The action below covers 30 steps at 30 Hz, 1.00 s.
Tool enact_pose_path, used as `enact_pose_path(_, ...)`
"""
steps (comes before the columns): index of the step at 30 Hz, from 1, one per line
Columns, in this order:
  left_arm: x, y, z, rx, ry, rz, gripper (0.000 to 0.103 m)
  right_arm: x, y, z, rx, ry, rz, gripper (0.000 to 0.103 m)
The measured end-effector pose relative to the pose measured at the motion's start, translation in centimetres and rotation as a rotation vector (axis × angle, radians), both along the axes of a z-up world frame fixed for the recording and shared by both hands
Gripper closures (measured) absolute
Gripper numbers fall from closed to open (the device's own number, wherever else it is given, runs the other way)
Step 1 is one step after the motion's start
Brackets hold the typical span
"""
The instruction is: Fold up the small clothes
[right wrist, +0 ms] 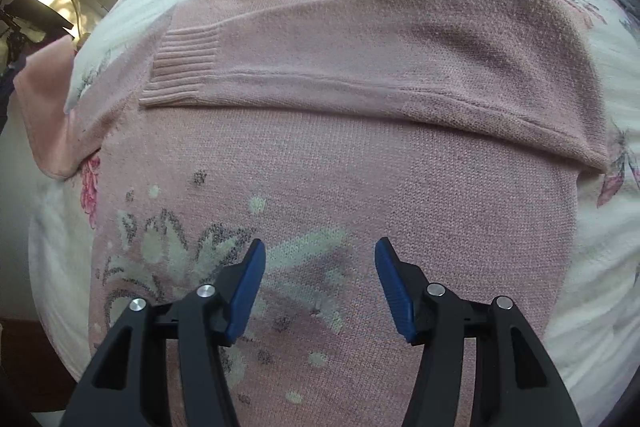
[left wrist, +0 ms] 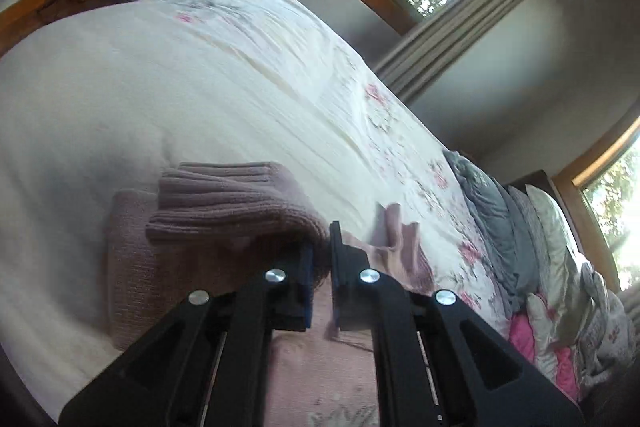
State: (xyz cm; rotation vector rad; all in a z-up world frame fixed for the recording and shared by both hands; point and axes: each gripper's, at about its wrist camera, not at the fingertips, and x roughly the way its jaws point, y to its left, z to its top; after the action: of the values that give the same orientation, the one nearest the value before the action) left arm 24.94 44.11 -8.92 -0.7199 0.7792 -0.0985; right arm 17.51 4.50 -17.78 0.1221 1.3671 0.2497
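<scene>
Pink knit sweater point(right wrist: 360, 147), one: left tongs point(left wrist: 322, 247) pinch its sleeve, right tongs point(right wrist: 320, 251) spread wide above.

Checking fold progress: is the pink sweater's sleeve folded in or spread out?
Folded in: one sleeve lies across the sweater chest, ribbed cuff on the body.

Left gripper point(left wrist: 321, 251): I see its jaws nearly closed, pinching a fold of pink knit, held low and almost level
Right gripper point(right wrist: 319, 267): I see it held above, pointing down, jaws spread wide, blue pads point(right wrist: 247, 291) gripping nothing
</scene>
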Motion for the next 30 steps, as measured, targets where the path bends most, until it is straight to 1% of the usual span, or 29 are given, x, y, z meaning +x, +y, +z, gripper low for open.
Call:
enact_pose_path(2,1.5,-3.6,-0.6,-0.01,0.004,-0.053,0.098,0.0,-1.1,0.1,0.004,-0.002,-0.016,0.045)
enact_pose_path(4,2.2,-6.7,-1.4,-0.021,0.013,-0.1,0.098,0.1,-2.3,0.1,0.005,-0.001,-0.032,0.045)
enact_pose_path(7,3.2,-11.0,-3.4,-0.008,0.045,-0.171,0.098,0.0,-4.2,0.0,0.002,0.006,-0.058,0.045)
enact_pose_path(10,3.8,-13.6,-6.6,0.021,0.109,-0.206,0.098,-0.3,-5.9,-0.5,0.001,0.017,-0.083,0.045)
enact_pose_path(14,3.9,-15.1,-10.7,0.051,0.208,-0.24,0.096,-0.5,-7.2,-1.1,0.001,0.033,-0.102,0.045)
enact_pose_path(17,3.4,-14.9,-13.0,0.044,0.275,-0.26,0.093,-0.5,-7.8,-1.4,0.008,0.045,-0.115,0.045)
enact_pose_path(19,2.5,-14.4,-13.5,0.018,0.291,-0.271,0.093,-0.3,-7.5,-1.2,0.014,0.043,-0.115,0.045)
enact_pose_path(20,1.8,-14.0,-13.4,-0.001,0.29,-0.282,0.09,-0.2,-7.4,-1.0,0.023,0.04,-0.112,0.045)
enact_pose_path(21,1.0,-13.6,-13.1,-0.016,0.287,-0.297,0.084,0.1,-7.1,-0.7,0.033,0.037,-0.107,0.045)
enact_pose_path(23,-0.8,-12.1,-12.2,-0.039,0.276,-0.326,0.081,0.9,-6.1,0.0,0.053,0.028,-0.09,0.045)
enact_pose_path(24,-1.6,-11.3,-11.6,-0.034,0.266,-0.335,0.081,1.4,-5.4,0.4,0.069,0.023,-0.081,0.045)
enact_pose_path(26,-2.7,-9.1,-10.4,0.021,0.242,-0.322,0.079,2.8,-3.7,1.2,0.113,0.012,-0.059,0.044)
enact_pose_path(27,-2.8,-7.7,-9.7,0.056,0.232,-0.296,0.078,3.6,-2.6,1.6,0.139,0.006,-0.044,0.043)
enact_pose_path(28,-2.7,-6.2,-9.3,0.094,0.226,-0.26,0.077,4.4,-1.3,2.0,0.166,0.003,-0.03,0.043)
enact_pose_path(30,-1.8,-3.3,-8.8,0.177,0.252,-0.175,0.074,6.3,0.9,2.7,0.219,-0.003,-0.005,0.042)
